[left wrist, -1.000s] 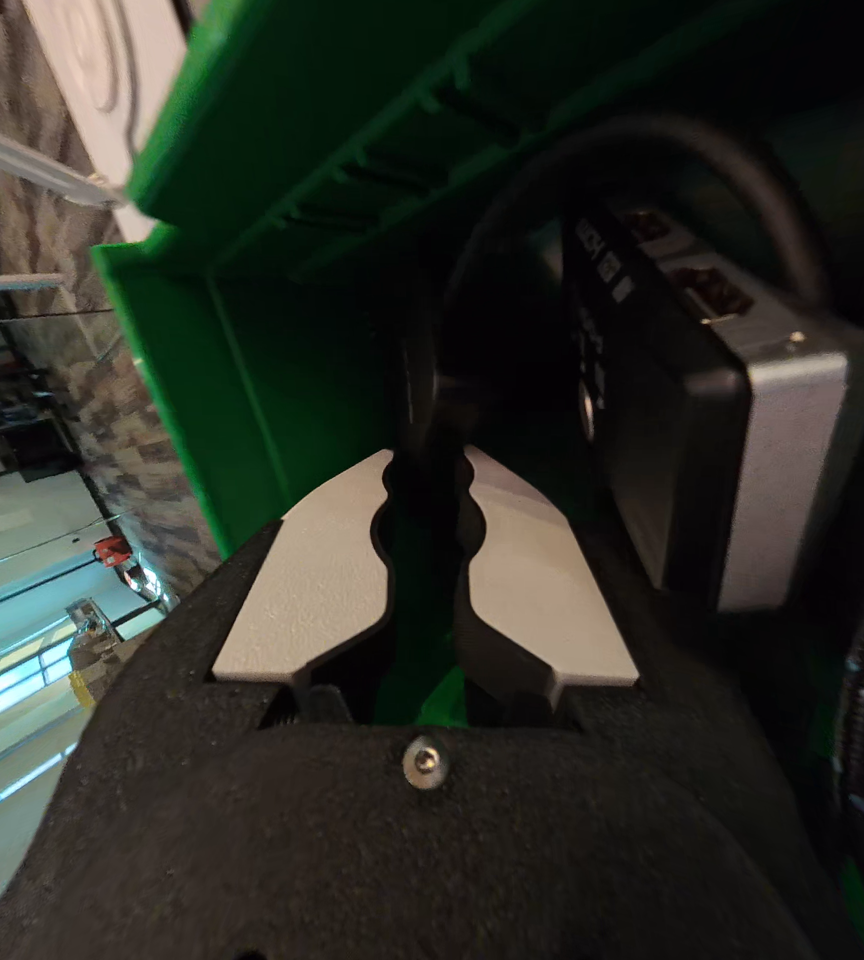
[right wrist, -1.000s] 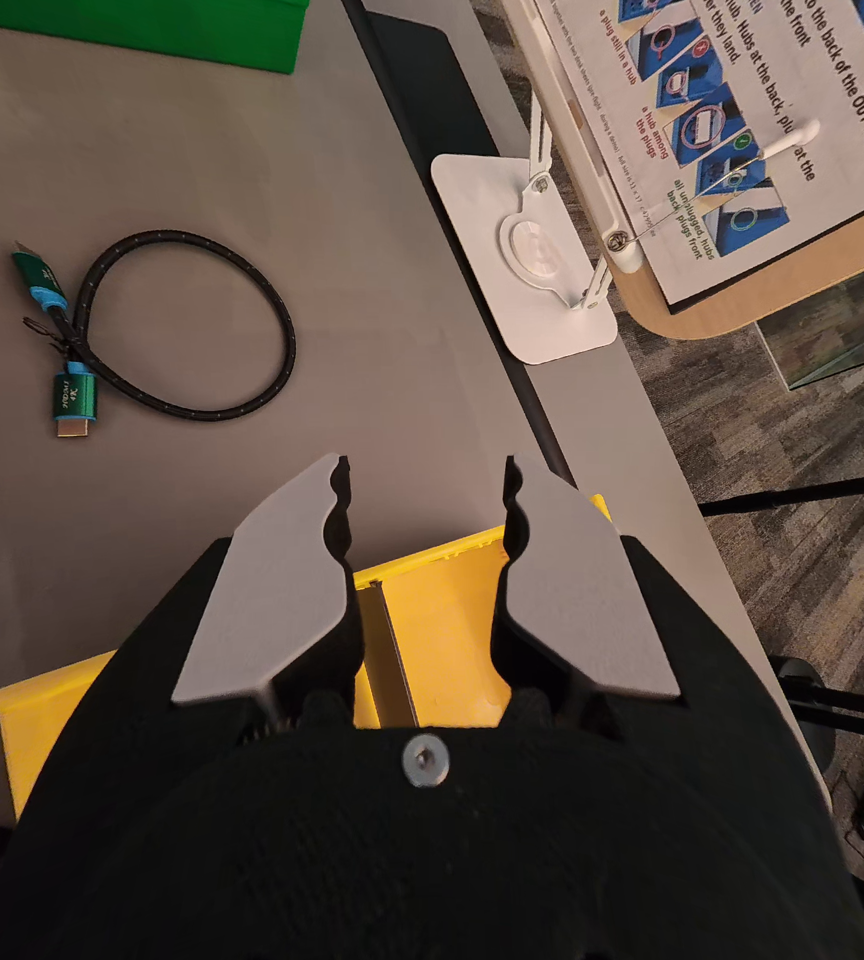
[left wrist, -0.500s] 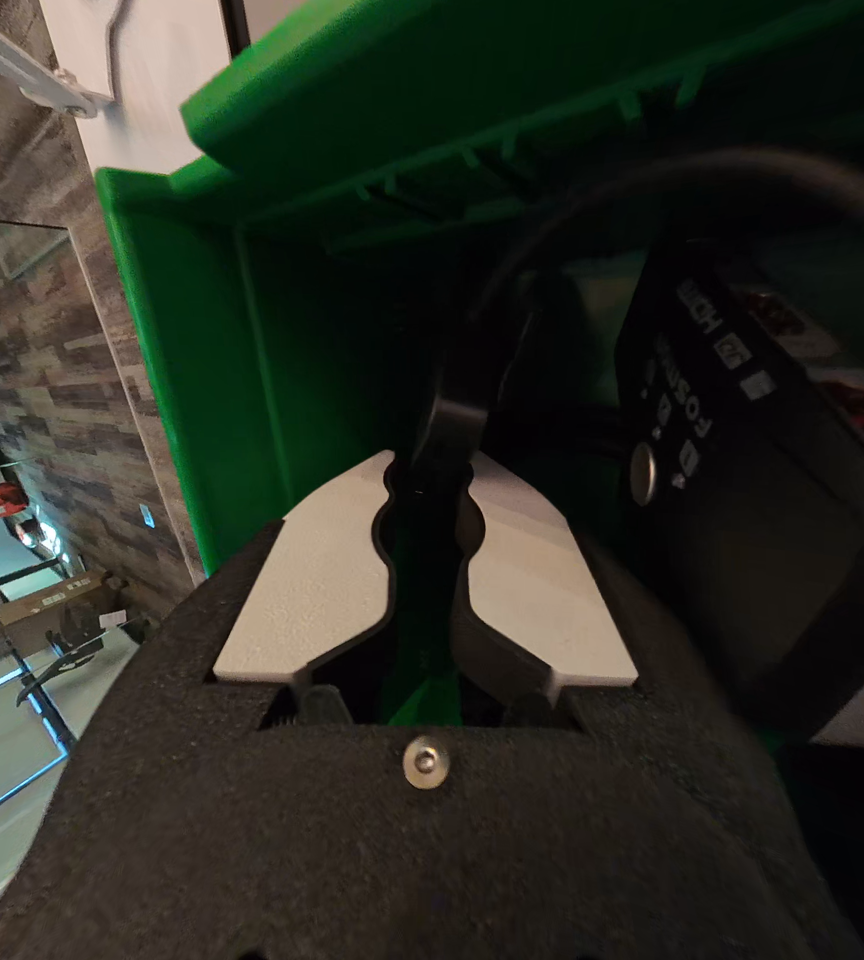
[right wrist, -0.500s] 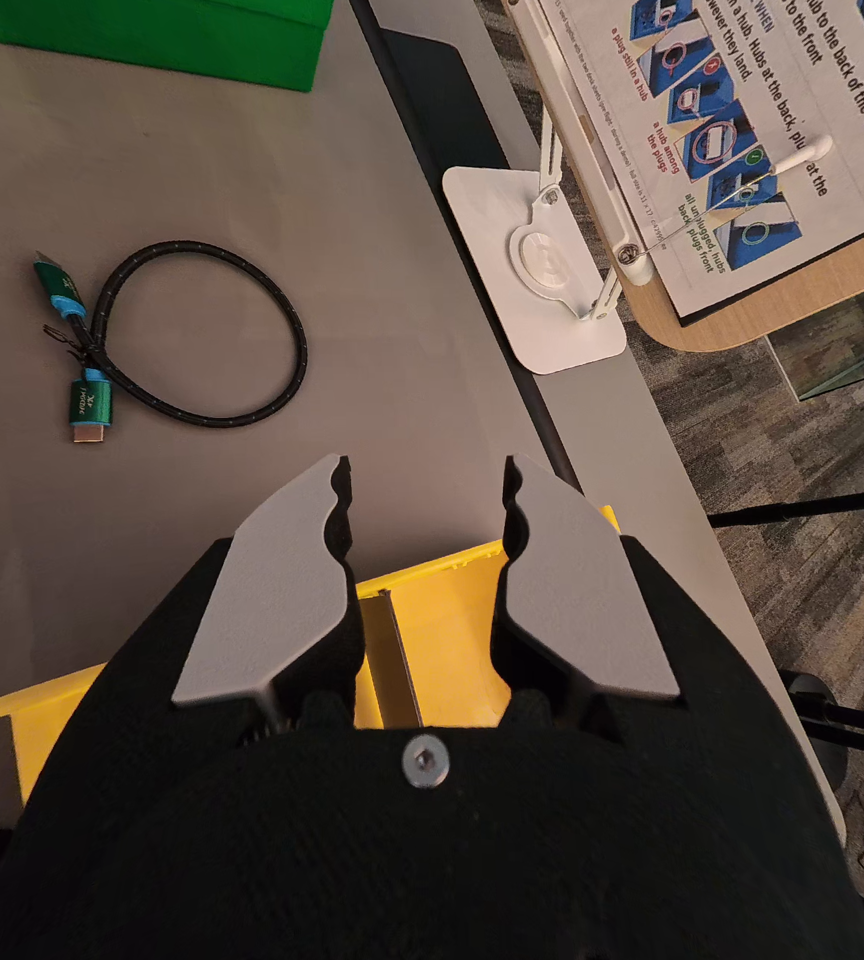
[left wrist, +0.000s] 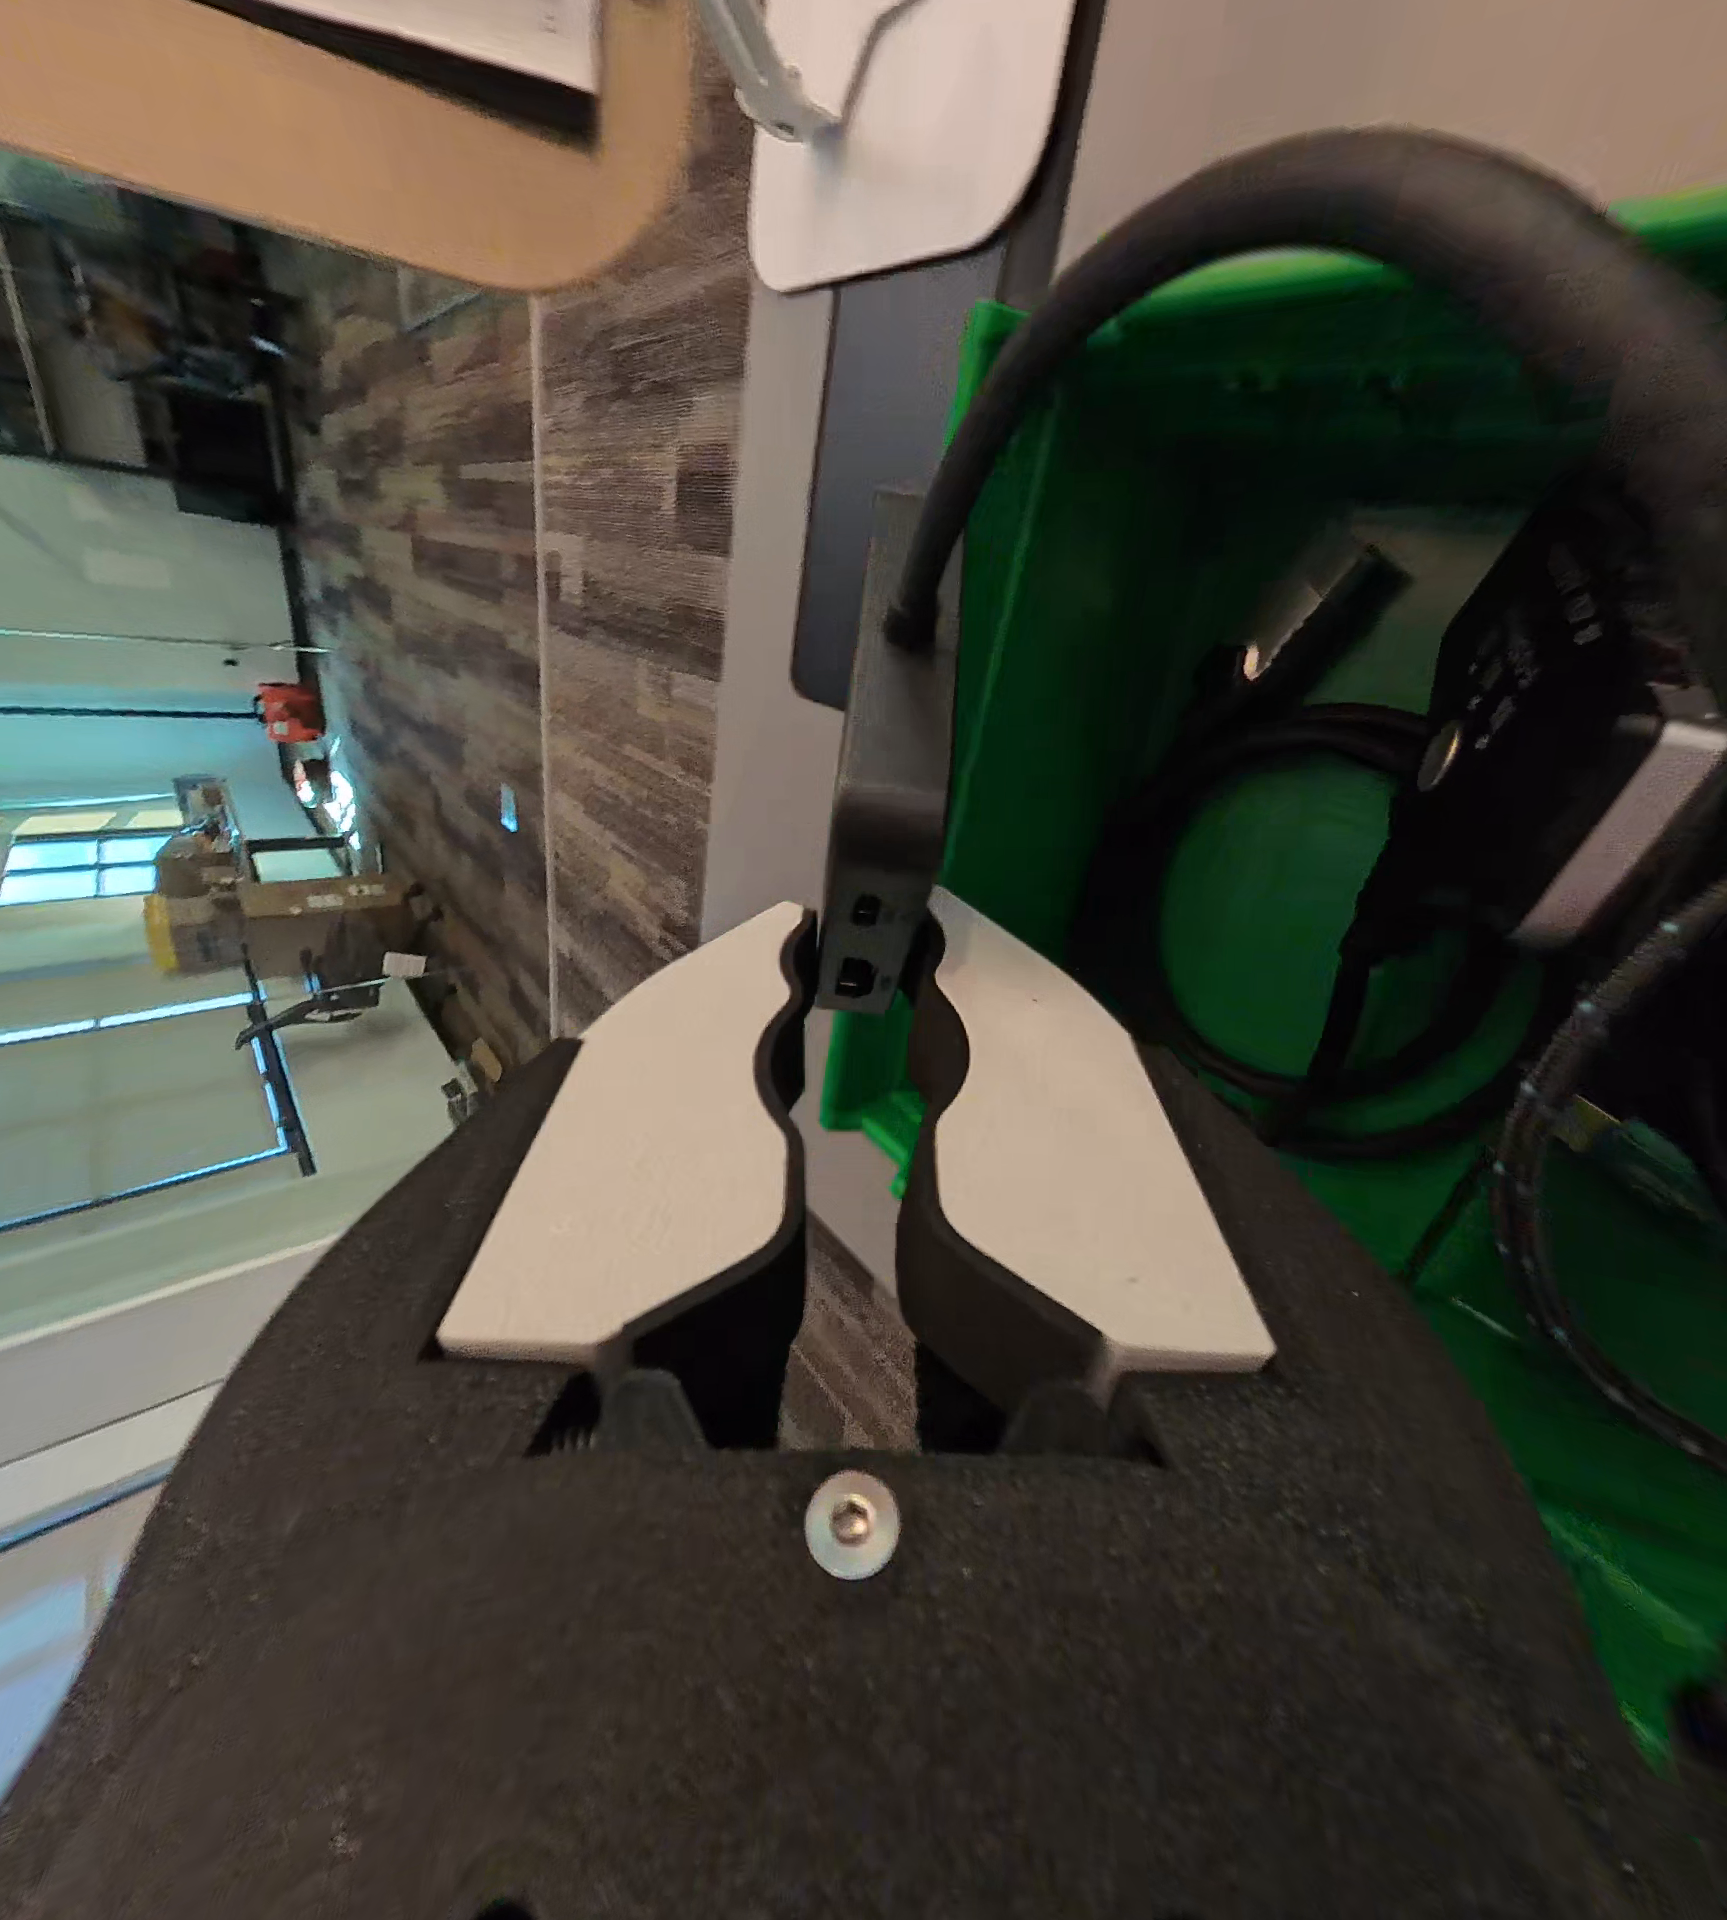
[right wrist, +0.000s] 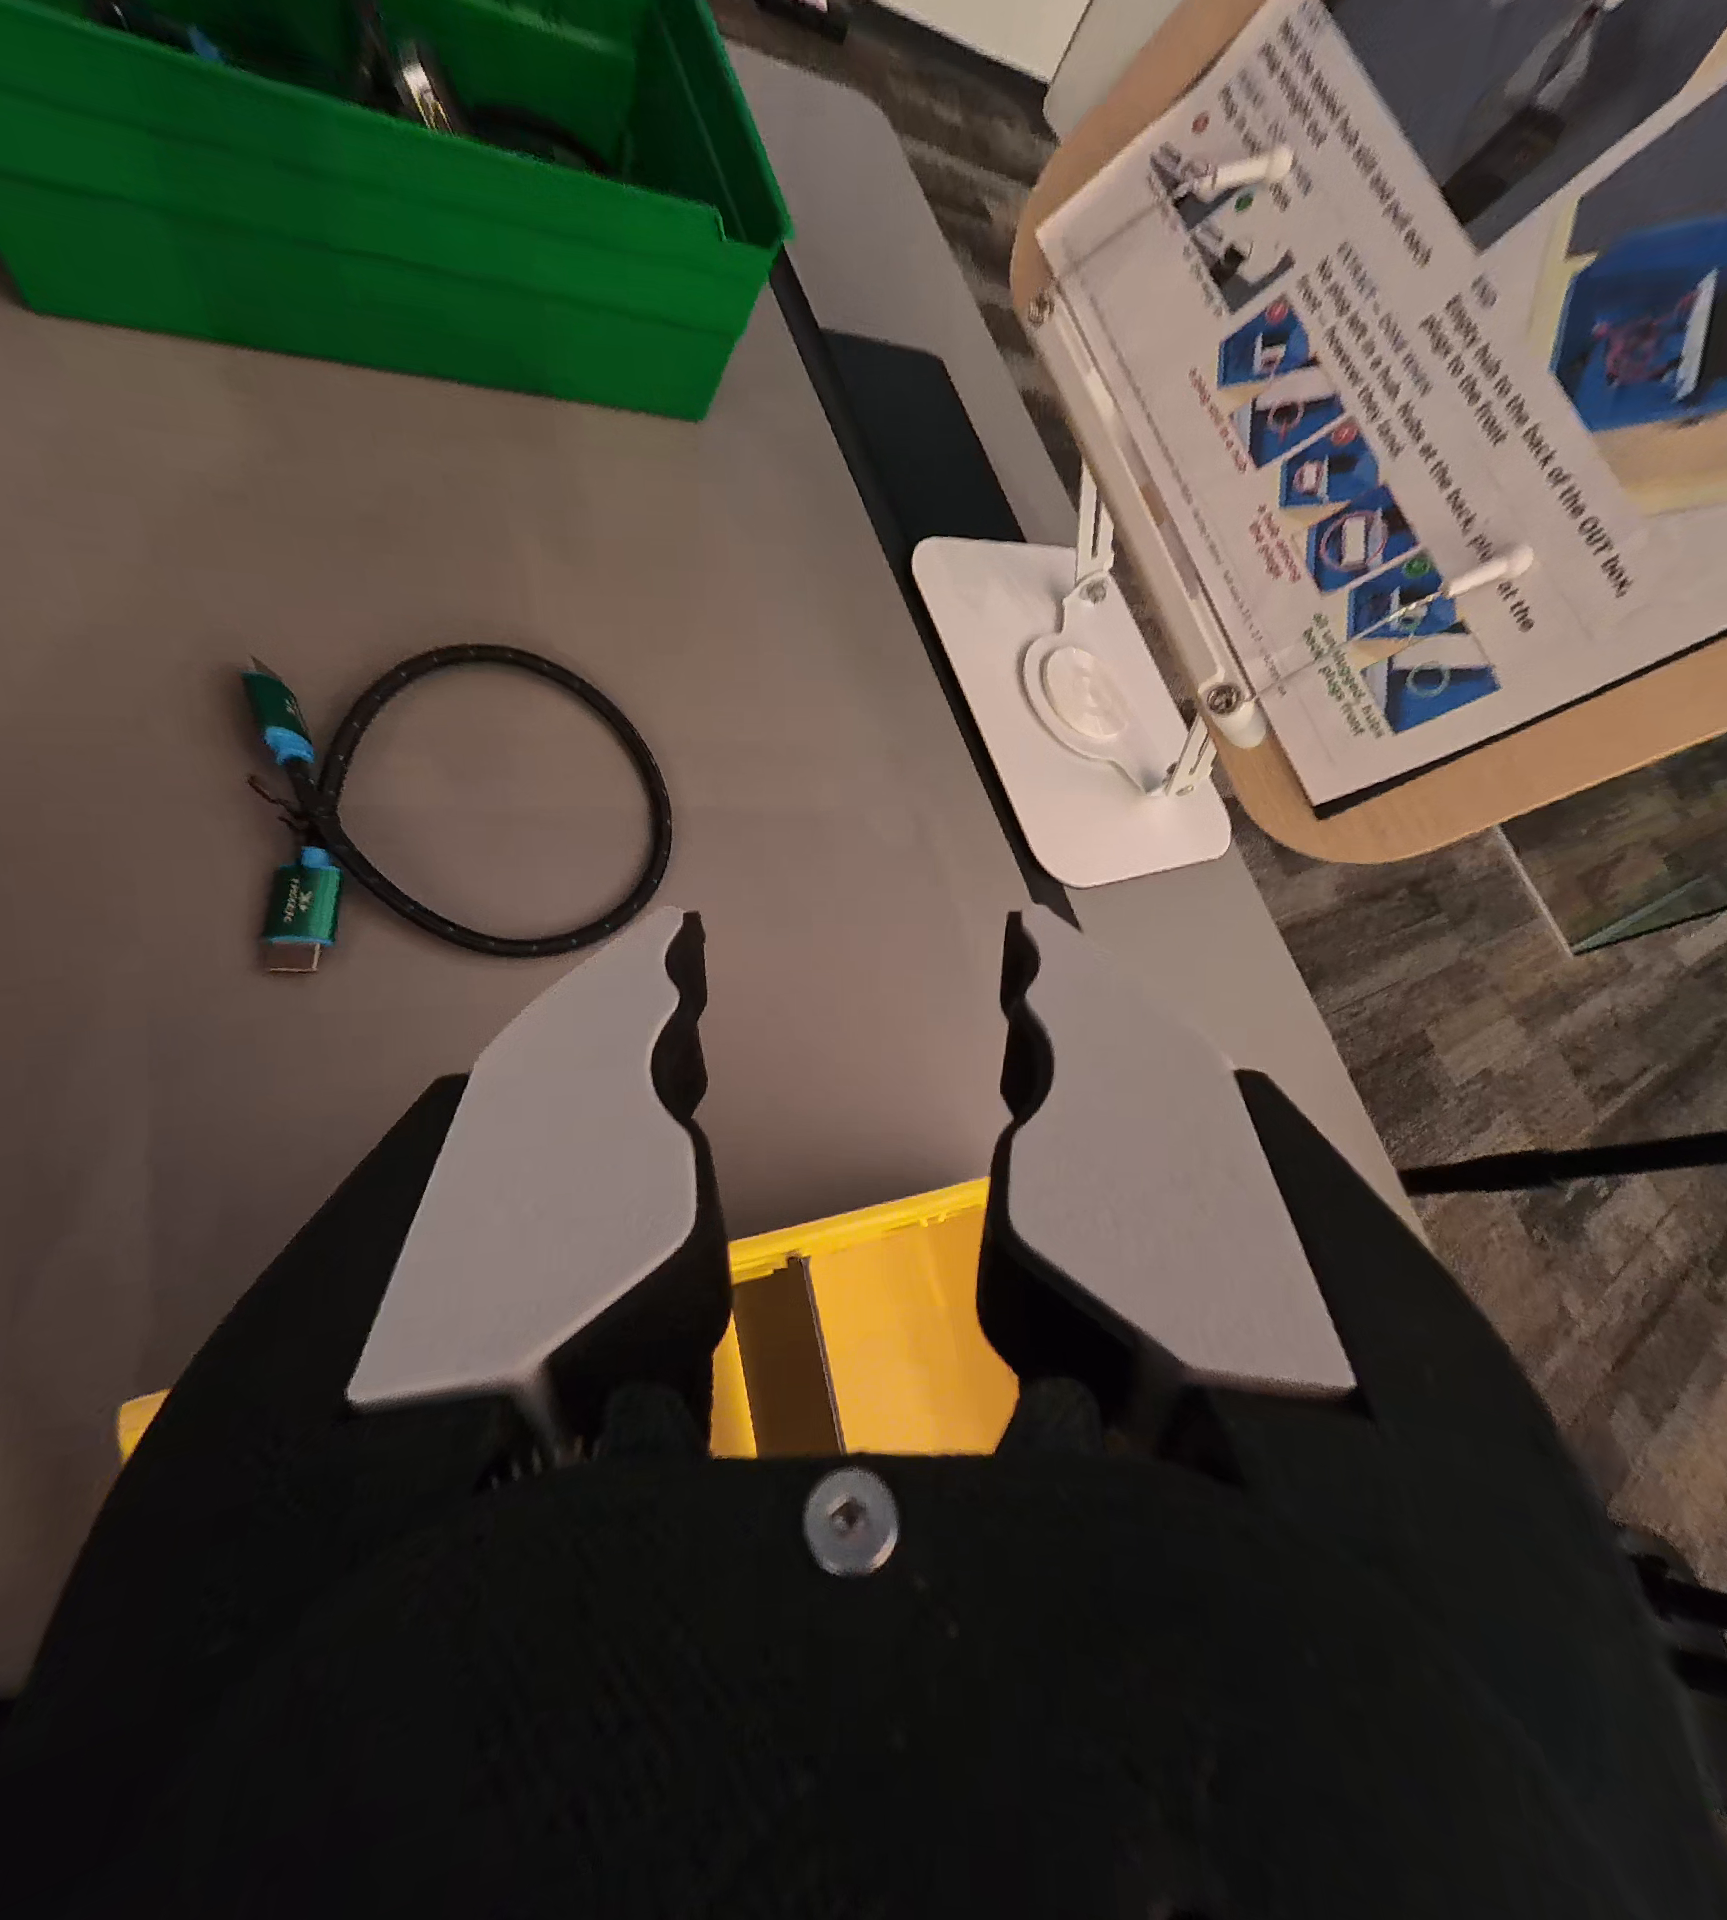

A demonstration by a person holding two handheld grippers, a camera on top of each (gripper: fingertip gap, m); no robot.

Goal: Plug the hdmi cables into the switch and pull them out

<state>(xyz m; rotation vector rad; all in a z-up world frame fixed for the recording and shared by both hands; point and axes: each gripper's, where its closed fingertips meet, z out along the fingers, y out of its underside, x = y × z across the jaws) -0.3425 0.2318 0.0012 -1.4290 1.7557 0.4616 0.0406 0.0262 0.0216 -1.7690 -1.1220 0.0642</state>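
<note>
Two tongs, one plug held.

My left tongs (left wrist: 864, 951) pinch a black plug (left wrist: 874, 821) at the fingertips; its thick black cable (left wrist: 1461, 239) arches up and right over the green bin (left wrist: 1243, 935), where the black and silver switch (left wrist: 1555, 727) sits beside more coiled cables. My right tongs (right wrist: 848, 951) stand spread and hold nothing above the grey table (right wrist: 163, 540), over a yellow bin (right wrist: 890, 1320). Ahead and left of them lies a looped cable (right wrist: 516, 800) with green plugs, well apart from the fingertips. The green bin (right wrist: 371, 239) stands beyond it.
</note>
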